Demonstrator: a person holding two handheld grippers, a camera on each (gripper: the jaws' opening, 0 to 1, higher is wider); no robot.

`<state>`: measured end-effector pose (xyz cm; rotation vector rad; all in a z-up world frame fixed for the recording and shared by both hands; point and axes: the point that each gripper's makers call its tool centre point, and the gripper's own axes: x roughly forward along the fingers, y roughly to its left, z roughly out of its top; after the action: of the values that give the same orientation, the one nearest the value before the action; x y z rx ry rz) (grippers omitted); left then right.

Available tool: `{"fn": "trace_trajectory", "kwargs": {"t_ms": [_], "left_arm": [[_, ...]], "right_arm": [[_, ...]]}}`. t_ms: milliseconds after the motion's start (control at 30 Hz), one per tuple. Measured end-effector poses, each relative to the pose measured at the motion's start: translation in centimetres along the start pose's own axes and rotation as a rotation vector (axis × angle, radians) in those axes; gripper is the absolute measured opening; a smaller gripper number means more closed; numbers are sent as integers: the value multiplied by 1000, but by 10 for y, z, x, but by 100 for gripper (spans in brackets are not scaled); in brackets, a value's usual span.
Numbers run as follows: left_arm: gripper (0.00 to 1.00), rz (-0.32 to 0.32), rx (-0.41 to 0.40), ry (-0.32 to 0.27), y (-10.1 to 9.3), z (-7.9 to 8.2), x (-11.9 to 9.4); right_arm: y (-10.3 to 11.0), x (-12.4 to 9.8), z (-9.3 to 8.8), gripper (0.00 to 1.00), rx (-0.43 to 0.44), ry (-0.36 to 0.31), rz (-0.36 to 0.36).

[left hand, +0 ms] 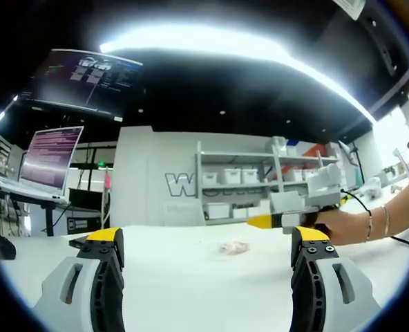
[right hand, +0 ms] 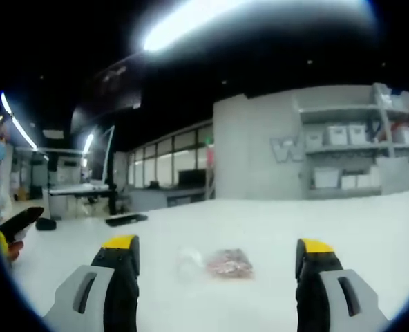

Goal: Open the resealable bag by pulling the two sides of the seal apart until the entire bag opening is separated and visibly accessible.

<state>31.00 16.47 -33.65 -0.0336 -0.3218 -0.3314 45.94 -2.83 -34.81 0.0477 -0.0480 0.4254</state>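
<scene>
A small clear resealable bag (right hand: 218, 263) with pinkish-red contents lies flat on the white table (right hand: 329, 228), a little ahead of my right gripper (right hand: 217, 252), which stands open with nothing between its jaws. In the left gripper view the same bag (left hand: 234, 247) lies further off on the table, beyond my open left gripper (left hand: 208, 241). The right gripper (left hand: 287, 220), held by a person's hand with bracelets (left hand: 360, 225), comes in from the right of that view, above the table and to the right of the bag.
A grey wall with shelves of white bins (left hand: 239, 187) stands behind the table. A laptop (left hand: 45, 162) sits on a stand at the left, under a hanging monitor (left hand: 83, 79). A dark flat object (right hand: 125, 219) lies on the table's far left.
</scene>
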Motion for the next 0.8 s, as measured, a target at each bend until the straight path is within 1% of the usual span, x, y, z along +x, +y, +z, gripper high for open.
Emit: {"fn": "trace_trajectory", "kwargs": {"t_ms": [467, 667, 800], "left_arm": [[99, 1, -1, -7, -1, 1, -1], [99, 1, -4, -11, -1, 2, -1], [99, 2, -4, -12, 4, 1, 0]], "right_arm": [[-7, -19, -1, 95, -4, -6, -15], [-6, -27, 3, 95, -4, -19, -15], [-5, -30, 7, 95, -6, -32, -13]]}}
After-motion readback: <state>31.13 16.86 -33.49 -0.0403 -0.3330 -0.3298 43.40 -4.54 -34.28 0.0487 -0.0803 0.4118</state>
